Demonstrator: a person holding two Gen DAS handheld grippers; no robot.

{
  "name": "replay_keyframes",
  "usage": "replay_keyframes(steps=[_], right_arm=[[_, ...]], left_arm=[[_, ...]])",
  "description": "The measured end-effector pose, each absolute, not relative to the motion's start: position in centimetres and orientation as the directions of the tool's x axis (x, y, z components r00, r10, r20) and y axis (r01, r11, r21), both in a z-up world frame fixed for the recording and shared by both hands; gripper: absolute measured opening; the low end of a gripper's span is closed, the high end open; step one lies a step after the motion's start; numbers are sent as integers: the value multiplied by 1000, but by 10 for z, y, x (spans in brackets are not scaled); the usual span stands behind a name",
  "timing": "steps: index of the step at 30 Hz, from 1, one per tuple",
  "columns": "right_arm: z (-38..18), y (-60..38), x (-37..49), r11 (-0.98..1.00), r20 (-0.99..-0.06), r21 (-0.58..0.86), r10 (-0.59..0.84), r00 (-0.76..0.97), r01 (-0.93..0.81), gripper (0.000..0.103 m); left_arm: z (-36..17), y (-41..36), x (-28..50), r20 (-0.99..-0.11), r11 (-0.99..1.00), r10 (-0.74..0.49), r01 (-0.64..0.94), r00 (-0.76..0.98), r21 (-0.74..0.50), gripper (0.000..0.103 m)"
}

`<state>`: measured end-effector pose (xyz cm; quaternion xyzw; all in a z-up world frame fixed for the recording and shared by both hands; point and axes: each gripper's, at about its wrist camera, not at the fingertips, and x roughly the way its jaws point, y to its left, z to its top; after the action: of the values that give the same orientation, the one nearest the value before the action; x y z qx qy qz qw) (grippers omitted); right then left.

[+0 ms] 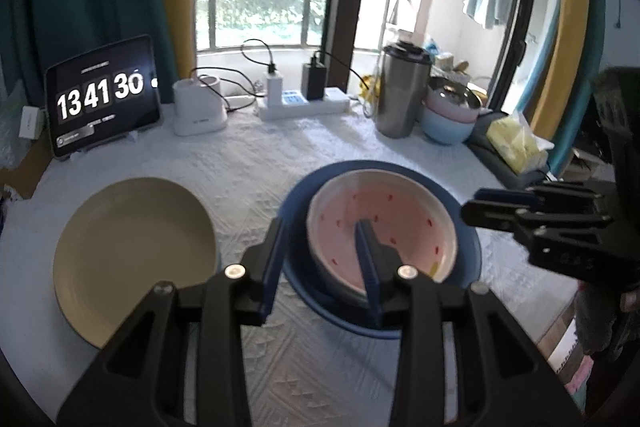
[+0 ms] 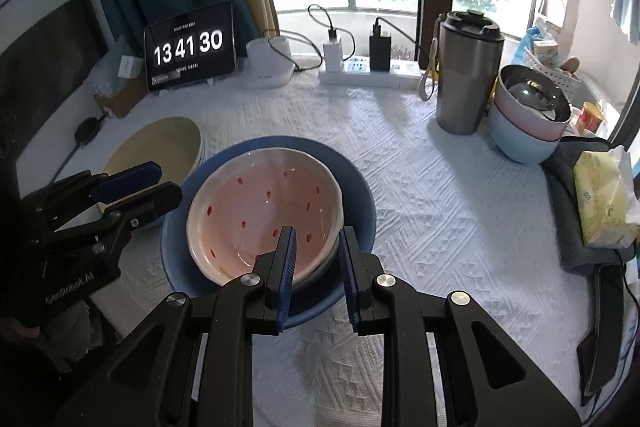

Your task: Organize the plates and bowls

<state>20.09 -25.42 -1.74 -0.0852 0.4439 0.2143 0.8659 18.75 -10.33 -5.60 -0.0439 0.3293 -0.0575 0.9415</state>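
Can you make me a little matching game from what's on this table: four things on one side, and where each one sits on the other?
Things:
1. pink dotted bowl
2. cream plate
3. steel tumbler
4. clock tablet

Places:
A. far edge of the table, beside the stacked bowls
B. propped up at the far left, by the curtain
C. inside the blue plate
D. lying alone on the cloth, left of the blue plate

Pairs: 1-C, 2-D, 3-A, 4-B
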Motion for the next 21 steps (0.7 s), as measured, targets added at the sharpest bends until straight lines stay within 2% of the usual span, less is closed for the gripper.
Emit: replay_keyframes(steps=[4,7,9,13,16,19,21], right_arm=[[-12,-263,196,902,-783,53,304,543,-428,23],[-7,-269,191,912,-752,33,293,591,-410,26],[-5,-272,186,916,-723,13,286,630,-401,37],[-1,-281,177,927,-667,-18,269,695,-375,40],[1,-287,170,934,-621,-55,245,745,-353,47],[-1,-292,164,940,-577,-95,217,788,-328,54],[-5,-296,161,944,-552,-111,201,809,-310,64]], left_arm=[[-55,-99,181,-588,989,-135,77,797,-123,40],[-53,-97,171,-530,990,-126,76,839,-116,43],[-54,-97,167,-508,991,-121,75,853,-109,43],[-56,-96,163,-498,989,-132,81,857,-123,43],[-59,-97,159,-482,991,-123,79,868,-110,44],[-66,-96,159,-488,992,-112,70,866,-104,44],[-71,-94,160,-498,992,-105,57,861,-111,44]])
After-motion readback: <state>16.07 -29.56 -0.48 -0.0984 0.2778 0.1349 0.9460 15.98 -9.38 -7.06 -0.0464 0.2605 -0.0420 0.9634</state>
